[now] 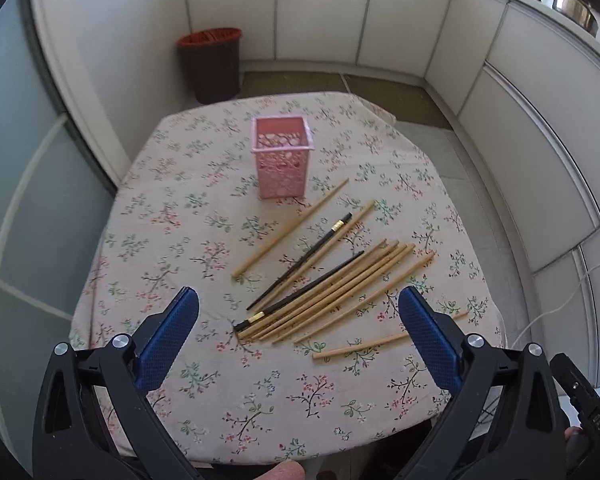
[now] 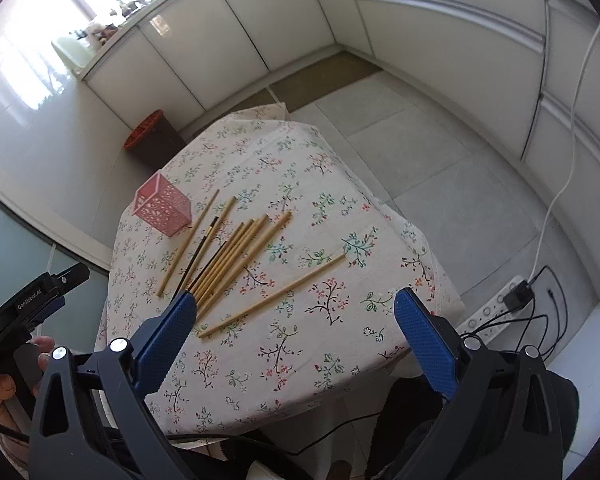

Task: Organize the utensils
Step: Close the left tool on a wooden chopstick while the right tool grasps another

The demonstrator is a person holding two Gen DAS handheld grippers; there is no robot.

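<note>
Hovering above the floral table, the left gripper and right gripper both gape wide, holding nothing; best to pinch one chopstick mid-shaft, then tip it into the pink holder; two black chopsticks, roughly ten bamboo chopsticks lie loose beside it; overlaps blur the count.

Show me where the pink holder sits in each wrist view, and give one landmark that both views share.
Left wrist view: the pink holder stands upright at upper centre, on the far part of the floral tablecloth, beyond the chopsticks.
Right wrist view: the pink holder is at left of centre, near the tablecloth's left edge.
Shared landmark: the brown bin with the red rim on the floor behind the table.
</note>
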